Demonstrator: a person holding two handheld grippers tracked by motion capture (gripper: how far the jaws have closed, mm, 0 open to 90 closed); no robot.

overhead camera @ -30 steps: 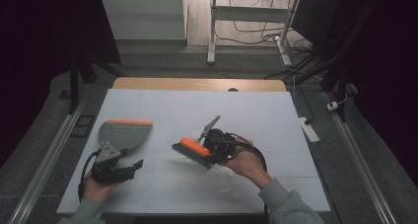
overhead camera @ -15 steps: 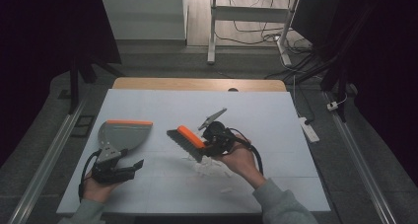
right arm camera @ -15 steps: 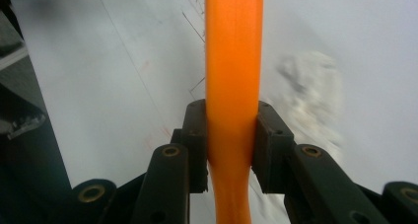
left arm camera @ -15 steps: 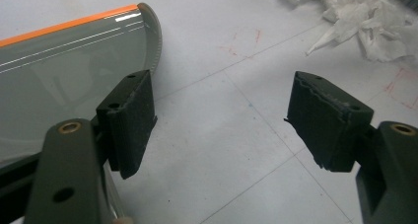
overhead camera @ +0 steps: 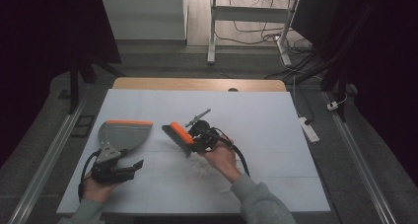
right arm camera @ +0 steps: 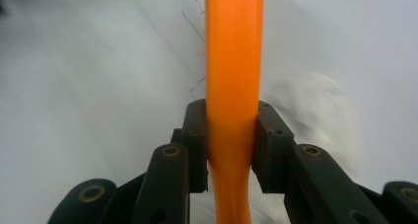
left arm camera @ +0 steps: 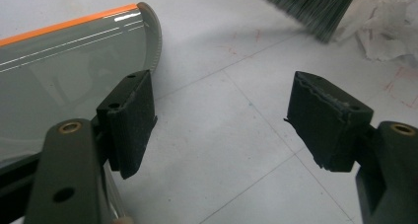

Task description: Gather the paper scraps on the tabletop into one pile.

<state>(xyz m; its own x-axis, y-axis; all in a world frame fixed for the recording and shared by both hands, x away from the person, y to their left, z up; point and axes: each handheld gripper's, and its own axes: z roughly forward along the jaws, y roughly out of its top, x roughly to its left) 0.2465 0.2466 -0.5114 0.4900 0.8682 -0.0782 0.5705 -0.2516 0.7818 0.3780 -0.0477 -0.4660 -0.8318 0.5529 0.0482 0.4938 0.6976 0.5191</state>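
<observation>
My right gripper (right arm camera: 231,145) clamps the orange-handled grey-bristled brush (overhead camera: 178,135); my left gripper (left arm camera: 222,120) gapes empty beside the grey orange-edged plastic dustpan (overhead camera: 123,133). Risk: unheld pan at nine o'clock slides, crumpled white paper scraps (left arm camera: 389,31) scatter.

Dustpan lying left, brush standing right of it, paper scrap sitting nearer

On the table (overhead camera: 276,135), the dustpan (overhead camera: 123,133) is lying at the left, its wide mouth facing the far side, and the left gripper (overhead camera: 116,170) is sitting just near of it with its jaws standing apart over bare table, the pan's edge lying beside one jaw. The brush (overhead camera: 176,135) is standing to the right of the dustpan, apart from it, its handle being clamped in the right gripper (overhead camera: 199,137). A crumpled paper scrap (overhead camera: 203,168) is lying near of the brush, between the two hands.
</observation>
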